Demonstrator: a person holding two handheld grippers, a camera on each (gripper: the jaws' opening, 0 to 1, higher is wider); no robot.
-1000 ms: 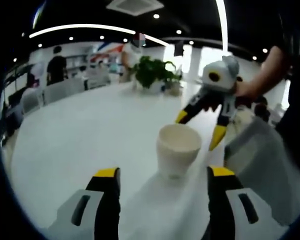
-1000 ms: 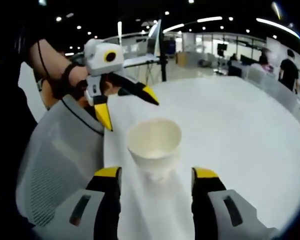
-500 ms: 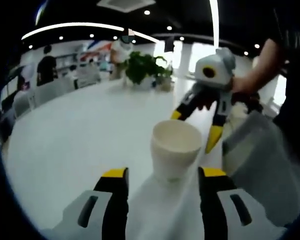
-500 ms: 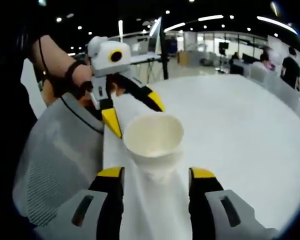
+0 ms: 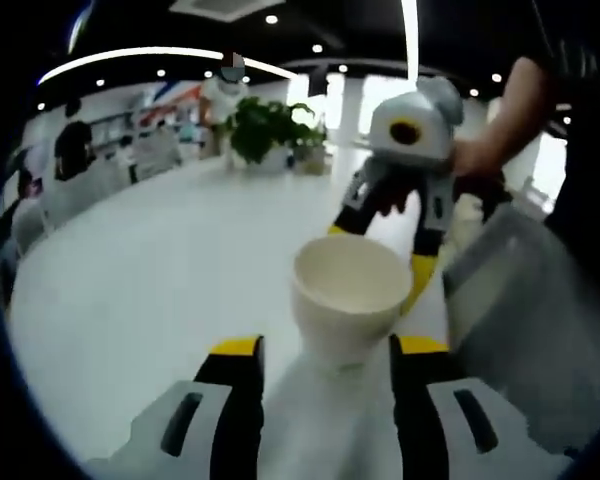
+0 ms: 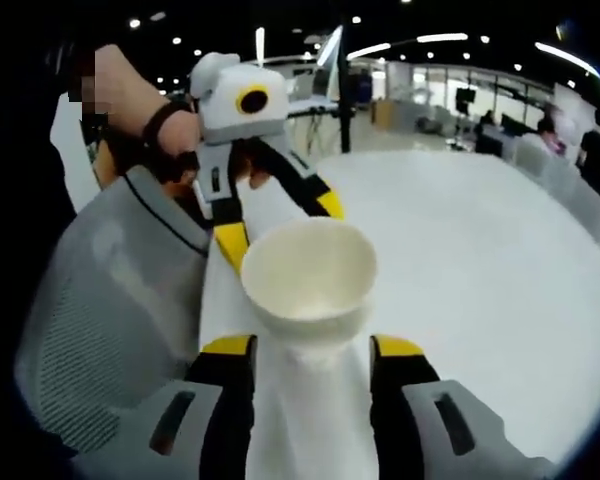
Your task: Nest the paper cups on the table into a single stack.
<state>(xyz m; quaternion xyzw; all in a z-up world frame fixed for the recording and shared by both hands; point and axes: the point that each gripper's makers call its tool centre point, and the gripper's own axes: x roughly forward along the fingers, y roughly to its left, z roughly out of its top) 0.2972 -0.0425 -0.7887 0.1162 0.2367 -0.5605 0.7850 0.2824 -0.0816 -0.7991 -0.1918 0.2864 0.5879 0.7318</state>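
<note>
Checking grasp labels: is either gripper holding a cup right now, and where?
Neither. The paper cup stands on the table, between the open left gripper and open right gripper, untouched.

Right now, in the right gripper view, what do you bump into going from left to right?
Grey mesh chair back → left gripper → paper cup → bare white table.

Both tongs (image 5: 322,350) nearer the cup (image 5: 350,300).
</note>
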